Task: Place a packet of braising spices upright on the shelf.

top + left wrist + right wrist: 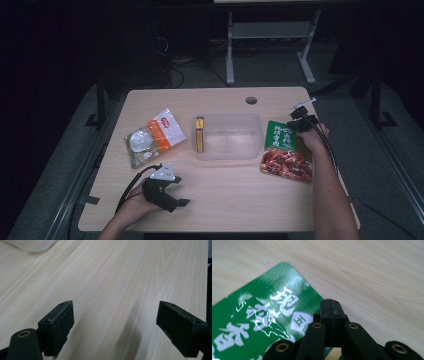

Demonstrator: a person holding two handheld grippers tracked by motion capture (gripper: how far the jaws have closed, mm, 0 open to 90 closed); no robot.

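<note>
Left to right: left tool [172,192] rests low on the surface [235,200] near the front edge, jaws spread wide over bare wood, nothing between them. Further back on the left, an orange-and-clear snack pouch [152,136] lies flat. Centre: clear plastic bin [252,131], with a yellow box [199,134] standing on edge against its left inner wall. Just right of the bin, the green-and-red food pouch [286,152] lies flat, green end toward the back, red end toward the person. Right tool [299,123] sits at the pouch's back right edge; in the right gripper view its jaws are pressed together, tips over the green pouch's edge [257,325]. Can't tell if film is pinched between them or if they're just closed above it. Handling guess: the pouch looks light, limp and glossy, so it will likely sag and may slip out of a shallow bite. Best hold is probably the flat sealed edge or a corner, taken deep, not the filled middle. Surface-level approach needed since it lies flush.
</note>
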